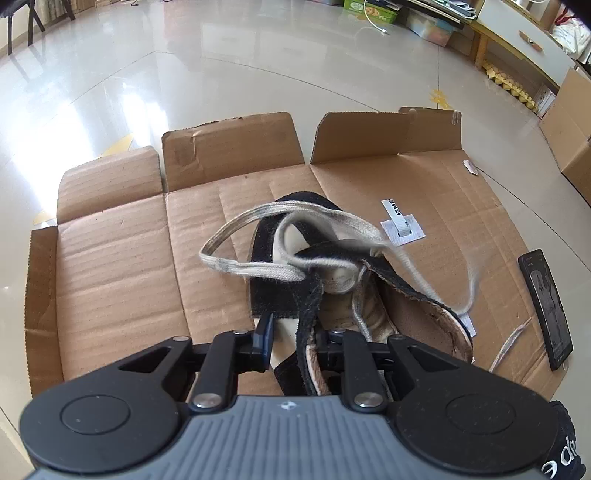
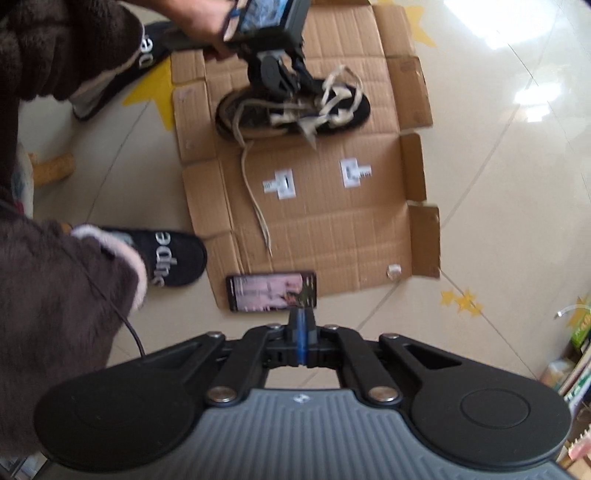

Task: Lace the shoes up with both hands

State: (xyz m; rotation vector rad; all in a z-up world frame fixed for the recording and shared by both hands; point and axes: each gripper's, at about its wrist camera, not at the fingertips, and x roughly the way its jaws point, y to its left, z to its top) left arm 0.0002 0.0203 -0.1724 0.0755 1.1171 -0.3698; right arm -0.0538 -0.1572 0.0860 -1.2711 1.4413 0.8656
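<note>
A black shoe (image 1: 275, 291) with loose grey-white laces (image 1: 236, 236) lies on flattened cardboard (image 1: 110, 258). My left gripper (image 1: 295, 332) is shut on the shoe's black upper edge, which runs up between its fingers; the blue left pad (image 1: 264, 339) shows and the right finger is hidden behind the flap. The right wrist view shows the same shoe (image 2: 360, 107) from high up, the left gripper (image 2: 286, 86) at its collar, and one lace end (image 2: 255, 206) trailing across the cardboard (image 2: 332, 229). My right gripper (image 2: 302, 332) is shut with nothing in it, well above the floor and far from the shoe.
A phone (image 2: 271, 291) with a lit screen lies at the cardboard's near edge. Two white tags (image 2: 282, 184) sit on the cardboard. A person's slippered feet (image 2: 173, 258) stand left of it. A cardboard box (image 1: 569, 136) and a low cabinet (image 1: 517, 33) stand to the right.
</note>
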